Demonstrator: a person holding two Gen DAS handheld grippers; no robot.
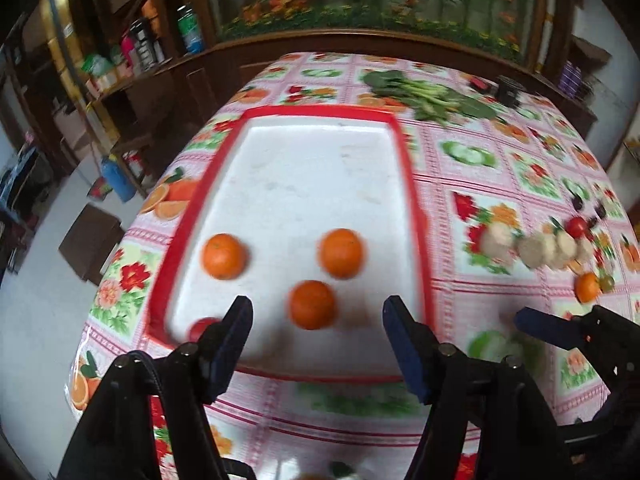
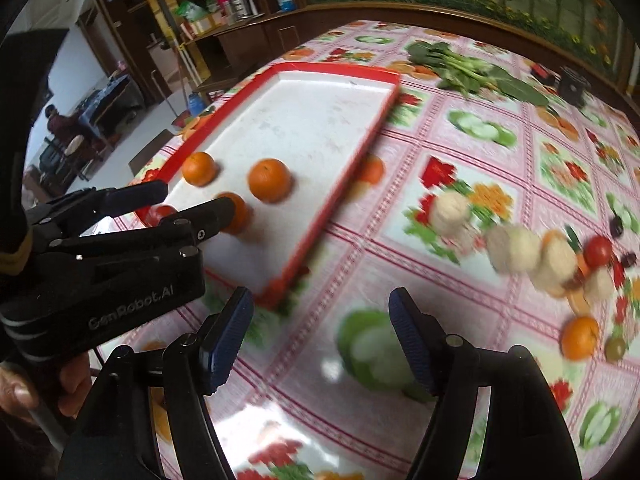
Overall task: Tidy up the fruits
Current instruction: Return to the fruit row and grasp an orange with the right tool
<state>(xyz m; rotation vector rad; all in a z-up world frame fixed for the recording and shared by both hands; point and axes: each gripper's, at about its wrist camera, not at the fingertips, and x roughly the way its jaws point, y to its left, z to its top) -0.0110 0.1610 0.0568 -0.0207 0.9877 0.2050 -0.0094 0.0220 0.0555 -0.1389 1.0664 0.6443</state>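
Both tongs, left tongs (image 1: 318,314) and right tongs (image 2: 322,306), gape empty. Three oranges (image 1: 311,305) sit in the red-rimmed tray (image 1: 320,111). A loose orange (image 2: 580,338) lies right of the tray on the tabletop (image 2: 400,256); centre the tongs before closing.

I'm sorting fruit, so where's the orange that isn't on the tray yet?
The loose orange lies on the tablecloth at the far right of both views, beside a small green fruit, well clear of the red-rimmed tray.

A claw finger (image 1: 228,340) half hides a red fruit (image 1: 199,326); pale round items (image 2: 516,250) blur.
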